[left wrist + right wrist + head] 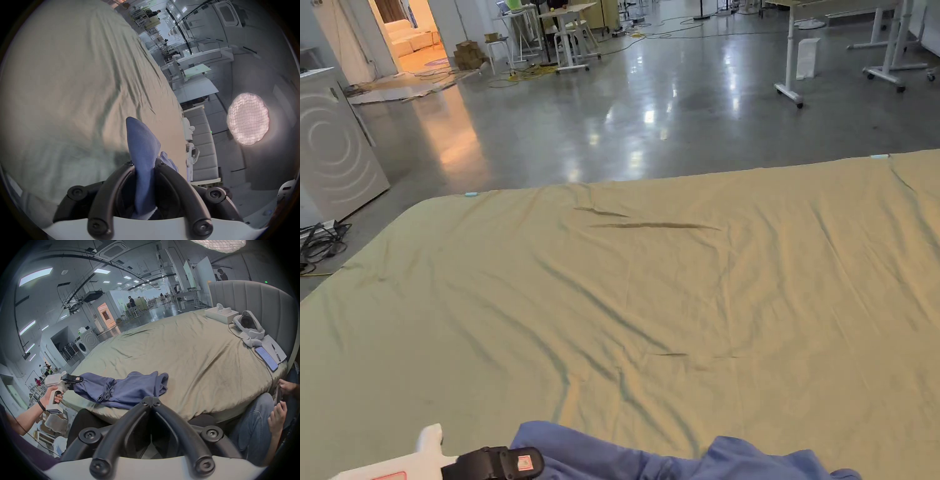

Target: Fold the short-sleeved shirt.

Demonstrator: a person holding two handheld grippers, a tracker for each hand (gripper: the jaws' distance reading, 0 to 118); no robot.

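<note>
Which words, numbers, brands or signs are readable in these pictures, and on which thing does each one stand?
No text can be read.
Red label on the left tongs: too small and blurred.
Phone on the bed sheet: screen lit, its text too small.
Paper beside the phone: no legible writing.
Green sign above the headboard: only a glowing spot.
Blue shirt: no print seen.

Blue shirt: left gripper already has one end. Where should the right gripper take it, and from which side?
Probably the free bunched end of the blue shirt, opposite the left gripper. Come in from the near bed edge, low over the sheet: that end stands in raised folds, and the right gripper, jaws closed and empty, sits just before it.
</note>
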